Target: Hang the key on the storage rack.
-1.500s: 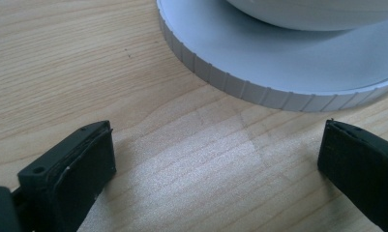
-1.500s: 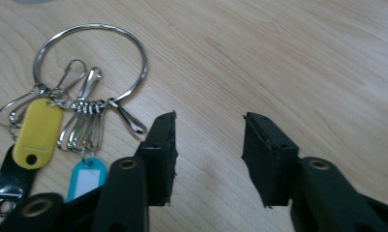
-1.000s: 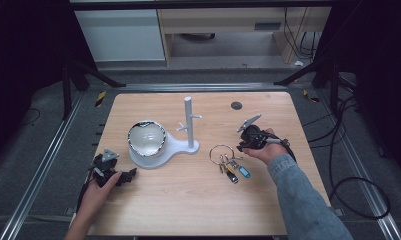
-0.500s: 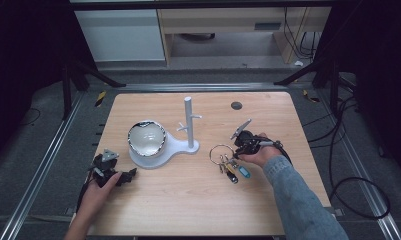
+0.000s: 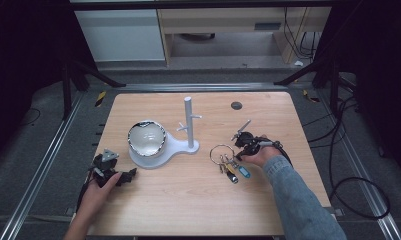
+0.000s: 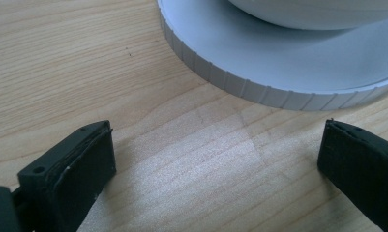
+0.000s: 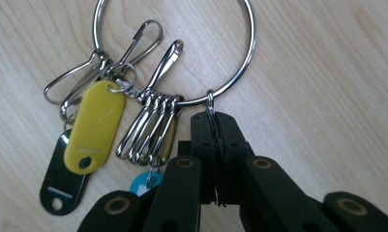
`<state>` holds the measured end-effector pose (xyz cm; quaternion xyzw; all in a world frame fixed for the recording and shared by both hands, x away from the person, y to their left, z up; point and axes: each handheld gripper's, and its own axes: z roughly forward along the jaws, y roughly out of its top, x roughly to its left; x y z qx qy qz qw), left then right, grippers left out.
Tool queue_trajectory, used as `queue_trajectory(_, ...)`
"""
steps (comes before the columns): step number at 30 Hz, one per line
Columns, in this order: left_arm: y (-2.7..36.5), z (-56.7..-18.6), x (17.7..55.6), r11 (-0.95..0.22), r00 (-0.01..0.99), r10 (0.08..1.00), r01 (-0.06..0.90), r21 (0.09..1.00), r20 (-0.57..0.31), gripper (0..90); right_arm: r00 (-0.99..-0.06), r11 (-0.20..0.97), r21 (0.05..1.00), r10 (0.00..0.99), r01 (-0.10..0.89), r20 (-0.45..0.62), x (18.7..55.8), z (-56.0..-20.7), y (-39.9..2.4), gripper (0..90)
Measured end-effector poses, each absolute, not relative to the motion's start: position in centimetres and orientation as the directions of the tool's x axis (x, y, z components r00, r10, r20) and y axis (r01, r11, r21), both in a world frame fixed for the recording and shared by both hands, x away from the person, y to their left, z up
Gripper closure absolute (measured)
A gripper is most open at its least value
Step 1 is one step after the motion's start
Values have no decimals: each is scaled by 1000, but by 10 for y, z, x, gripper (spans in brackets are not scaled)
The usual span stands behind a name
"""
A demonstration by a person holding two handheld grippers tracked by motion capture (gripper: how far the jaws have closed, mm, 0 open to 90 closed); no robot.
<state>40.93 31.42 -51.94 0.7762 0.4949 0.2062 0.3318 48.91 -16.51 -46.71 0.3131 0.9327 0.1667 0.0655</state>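
My left gripper (image 5: 109, 169) rests at the table's (image 5: 188, 210) near left corner, jaws spread wide and empty, the white stand's (image 5: 160, 150) ribbed base just ahead of them. Right of the stand's peg lies the key ring (image 5: 222, 153), tags trailing toward me. My right gripper (image 7: 216, 145) is pinched closed on a small loop at the ring's near rim — the ring lies straight ahead of its jaws. The high view places the peg leftward of that hand; the right gripper view shows the pinch itself.
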Motion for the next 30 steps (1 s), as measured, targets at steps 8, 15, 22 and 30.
queue_trajectory(8, 314, -519, 409, -290, 425, 905, 631, 719, -8, 0, -793, 749, 342, 610, 568, -18, 492, -466, -164, 821)
queue_trajectory(15, 314, -519, 409, -290, 425, 905, 631, 719, -8, 0, -793, 750, 327, 609, 575, -1, 494, -467, -162, 880)
queue_trajectory(22, 314, -519, 409, -290, 425, 905, 631, 719, -8, 0, -802, 754, 347, 598, 558, -10, 490, -461, -162, 883)
queue_trajectory(30, 314, -519, 409, -290, 425, 905, 631, 719, -8, 0, -816, 754, 411, 577, 512, -41, 484, -416, -160, 886)
